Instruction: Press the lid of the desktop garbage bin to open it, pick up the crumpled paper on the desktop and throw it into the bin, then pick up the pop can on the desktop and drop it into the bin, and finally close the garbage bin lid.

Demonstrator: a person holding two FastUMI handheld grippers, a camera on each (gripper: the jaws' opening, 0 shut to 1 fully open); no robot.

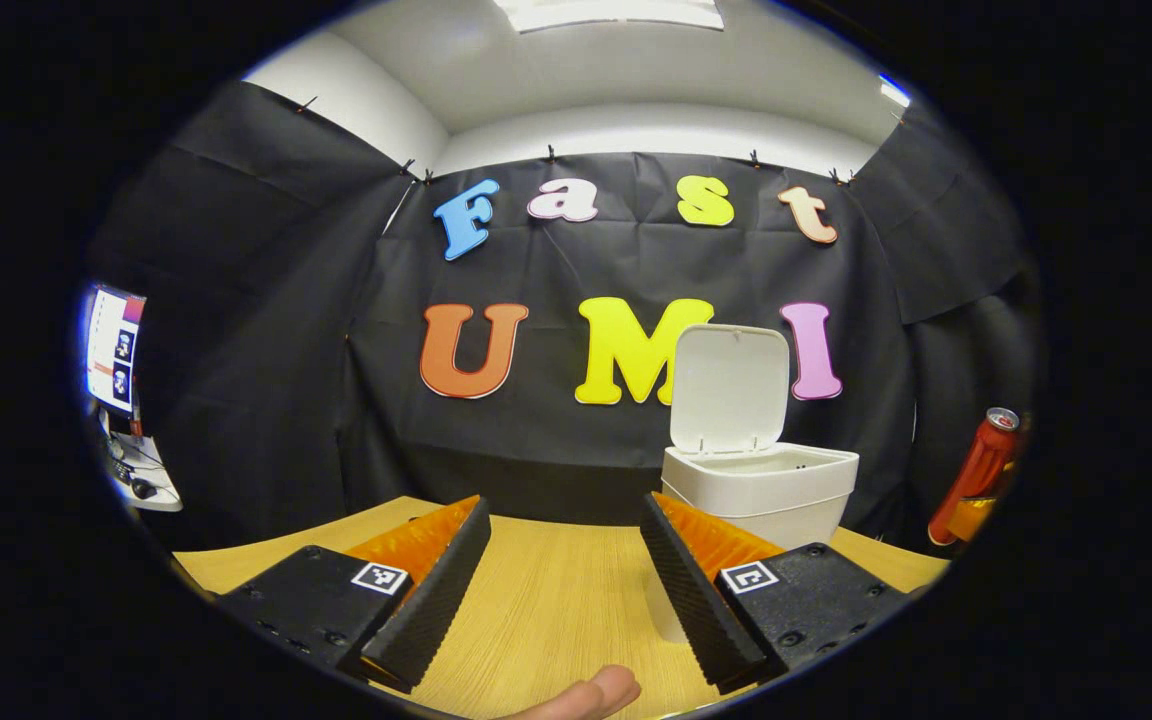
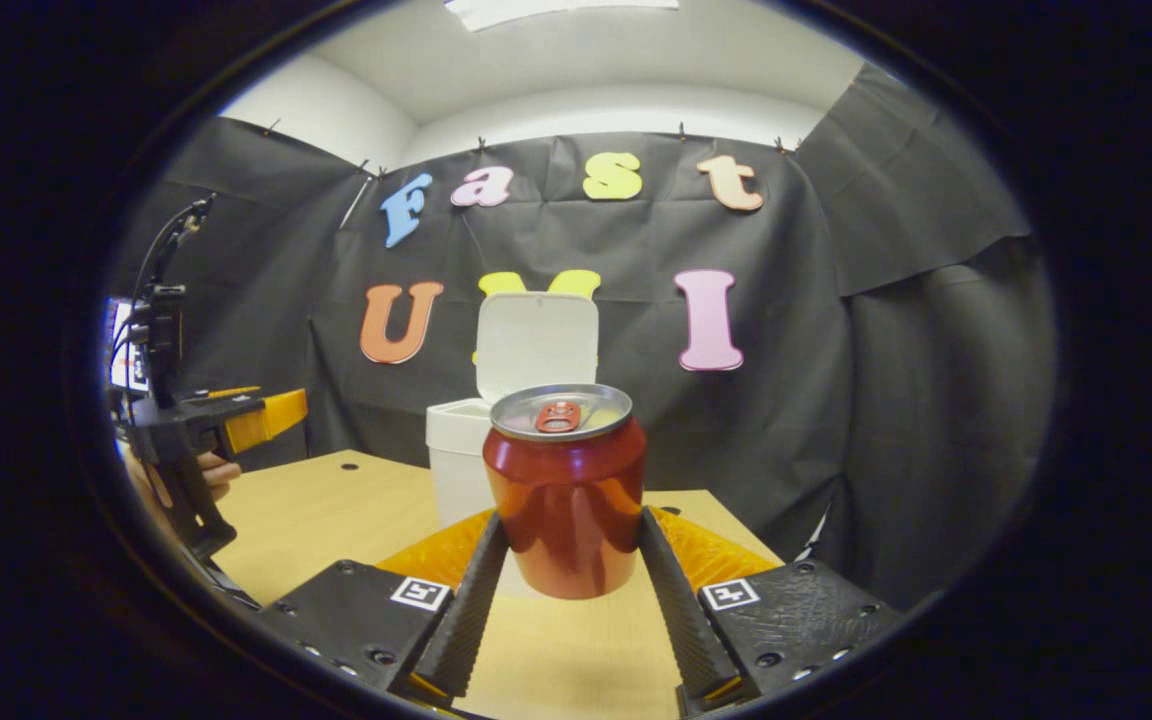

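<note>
- Right tongs (image 2: 564, 560) pinch the can (image 2: 566, 490): in the right gripper view both fingers press on its lower sides, one on each flank. The can stands upright, long axis vertical, pull tab on top.
- I judge the can is lifted off the table (image 2: 336, 510); in the left gripper view it hangs at the far right edge (image 1: 981, 470), held up in the air and leaning a little.
- The bin (image 2: 456, 460) stands directly behind the can in the right gripper view, farther off, slightly to its left. Its lid (image 2: 536, 340) is up, so the mouth is free.
- Relation that matters: the bin lies forward of the right tongs, along their own line. I expect a carry ahead and up over the rim, then a release.
- Left tongs (image 1: 566, 560) are spread wide with nothing between them, low over the table. The bin (image 1: 766, 480) sits ahead and to their right; its raised lid (image 1: 731, 385) faces them.
- The right hand is the one loaded; the left is the free one for the lid afterwards.
- I see no crumpled paper on the table; I judge it is already in the bin, though the inside is hidden.
- Risk: the can's rim catching the bin's front edge.
</note>
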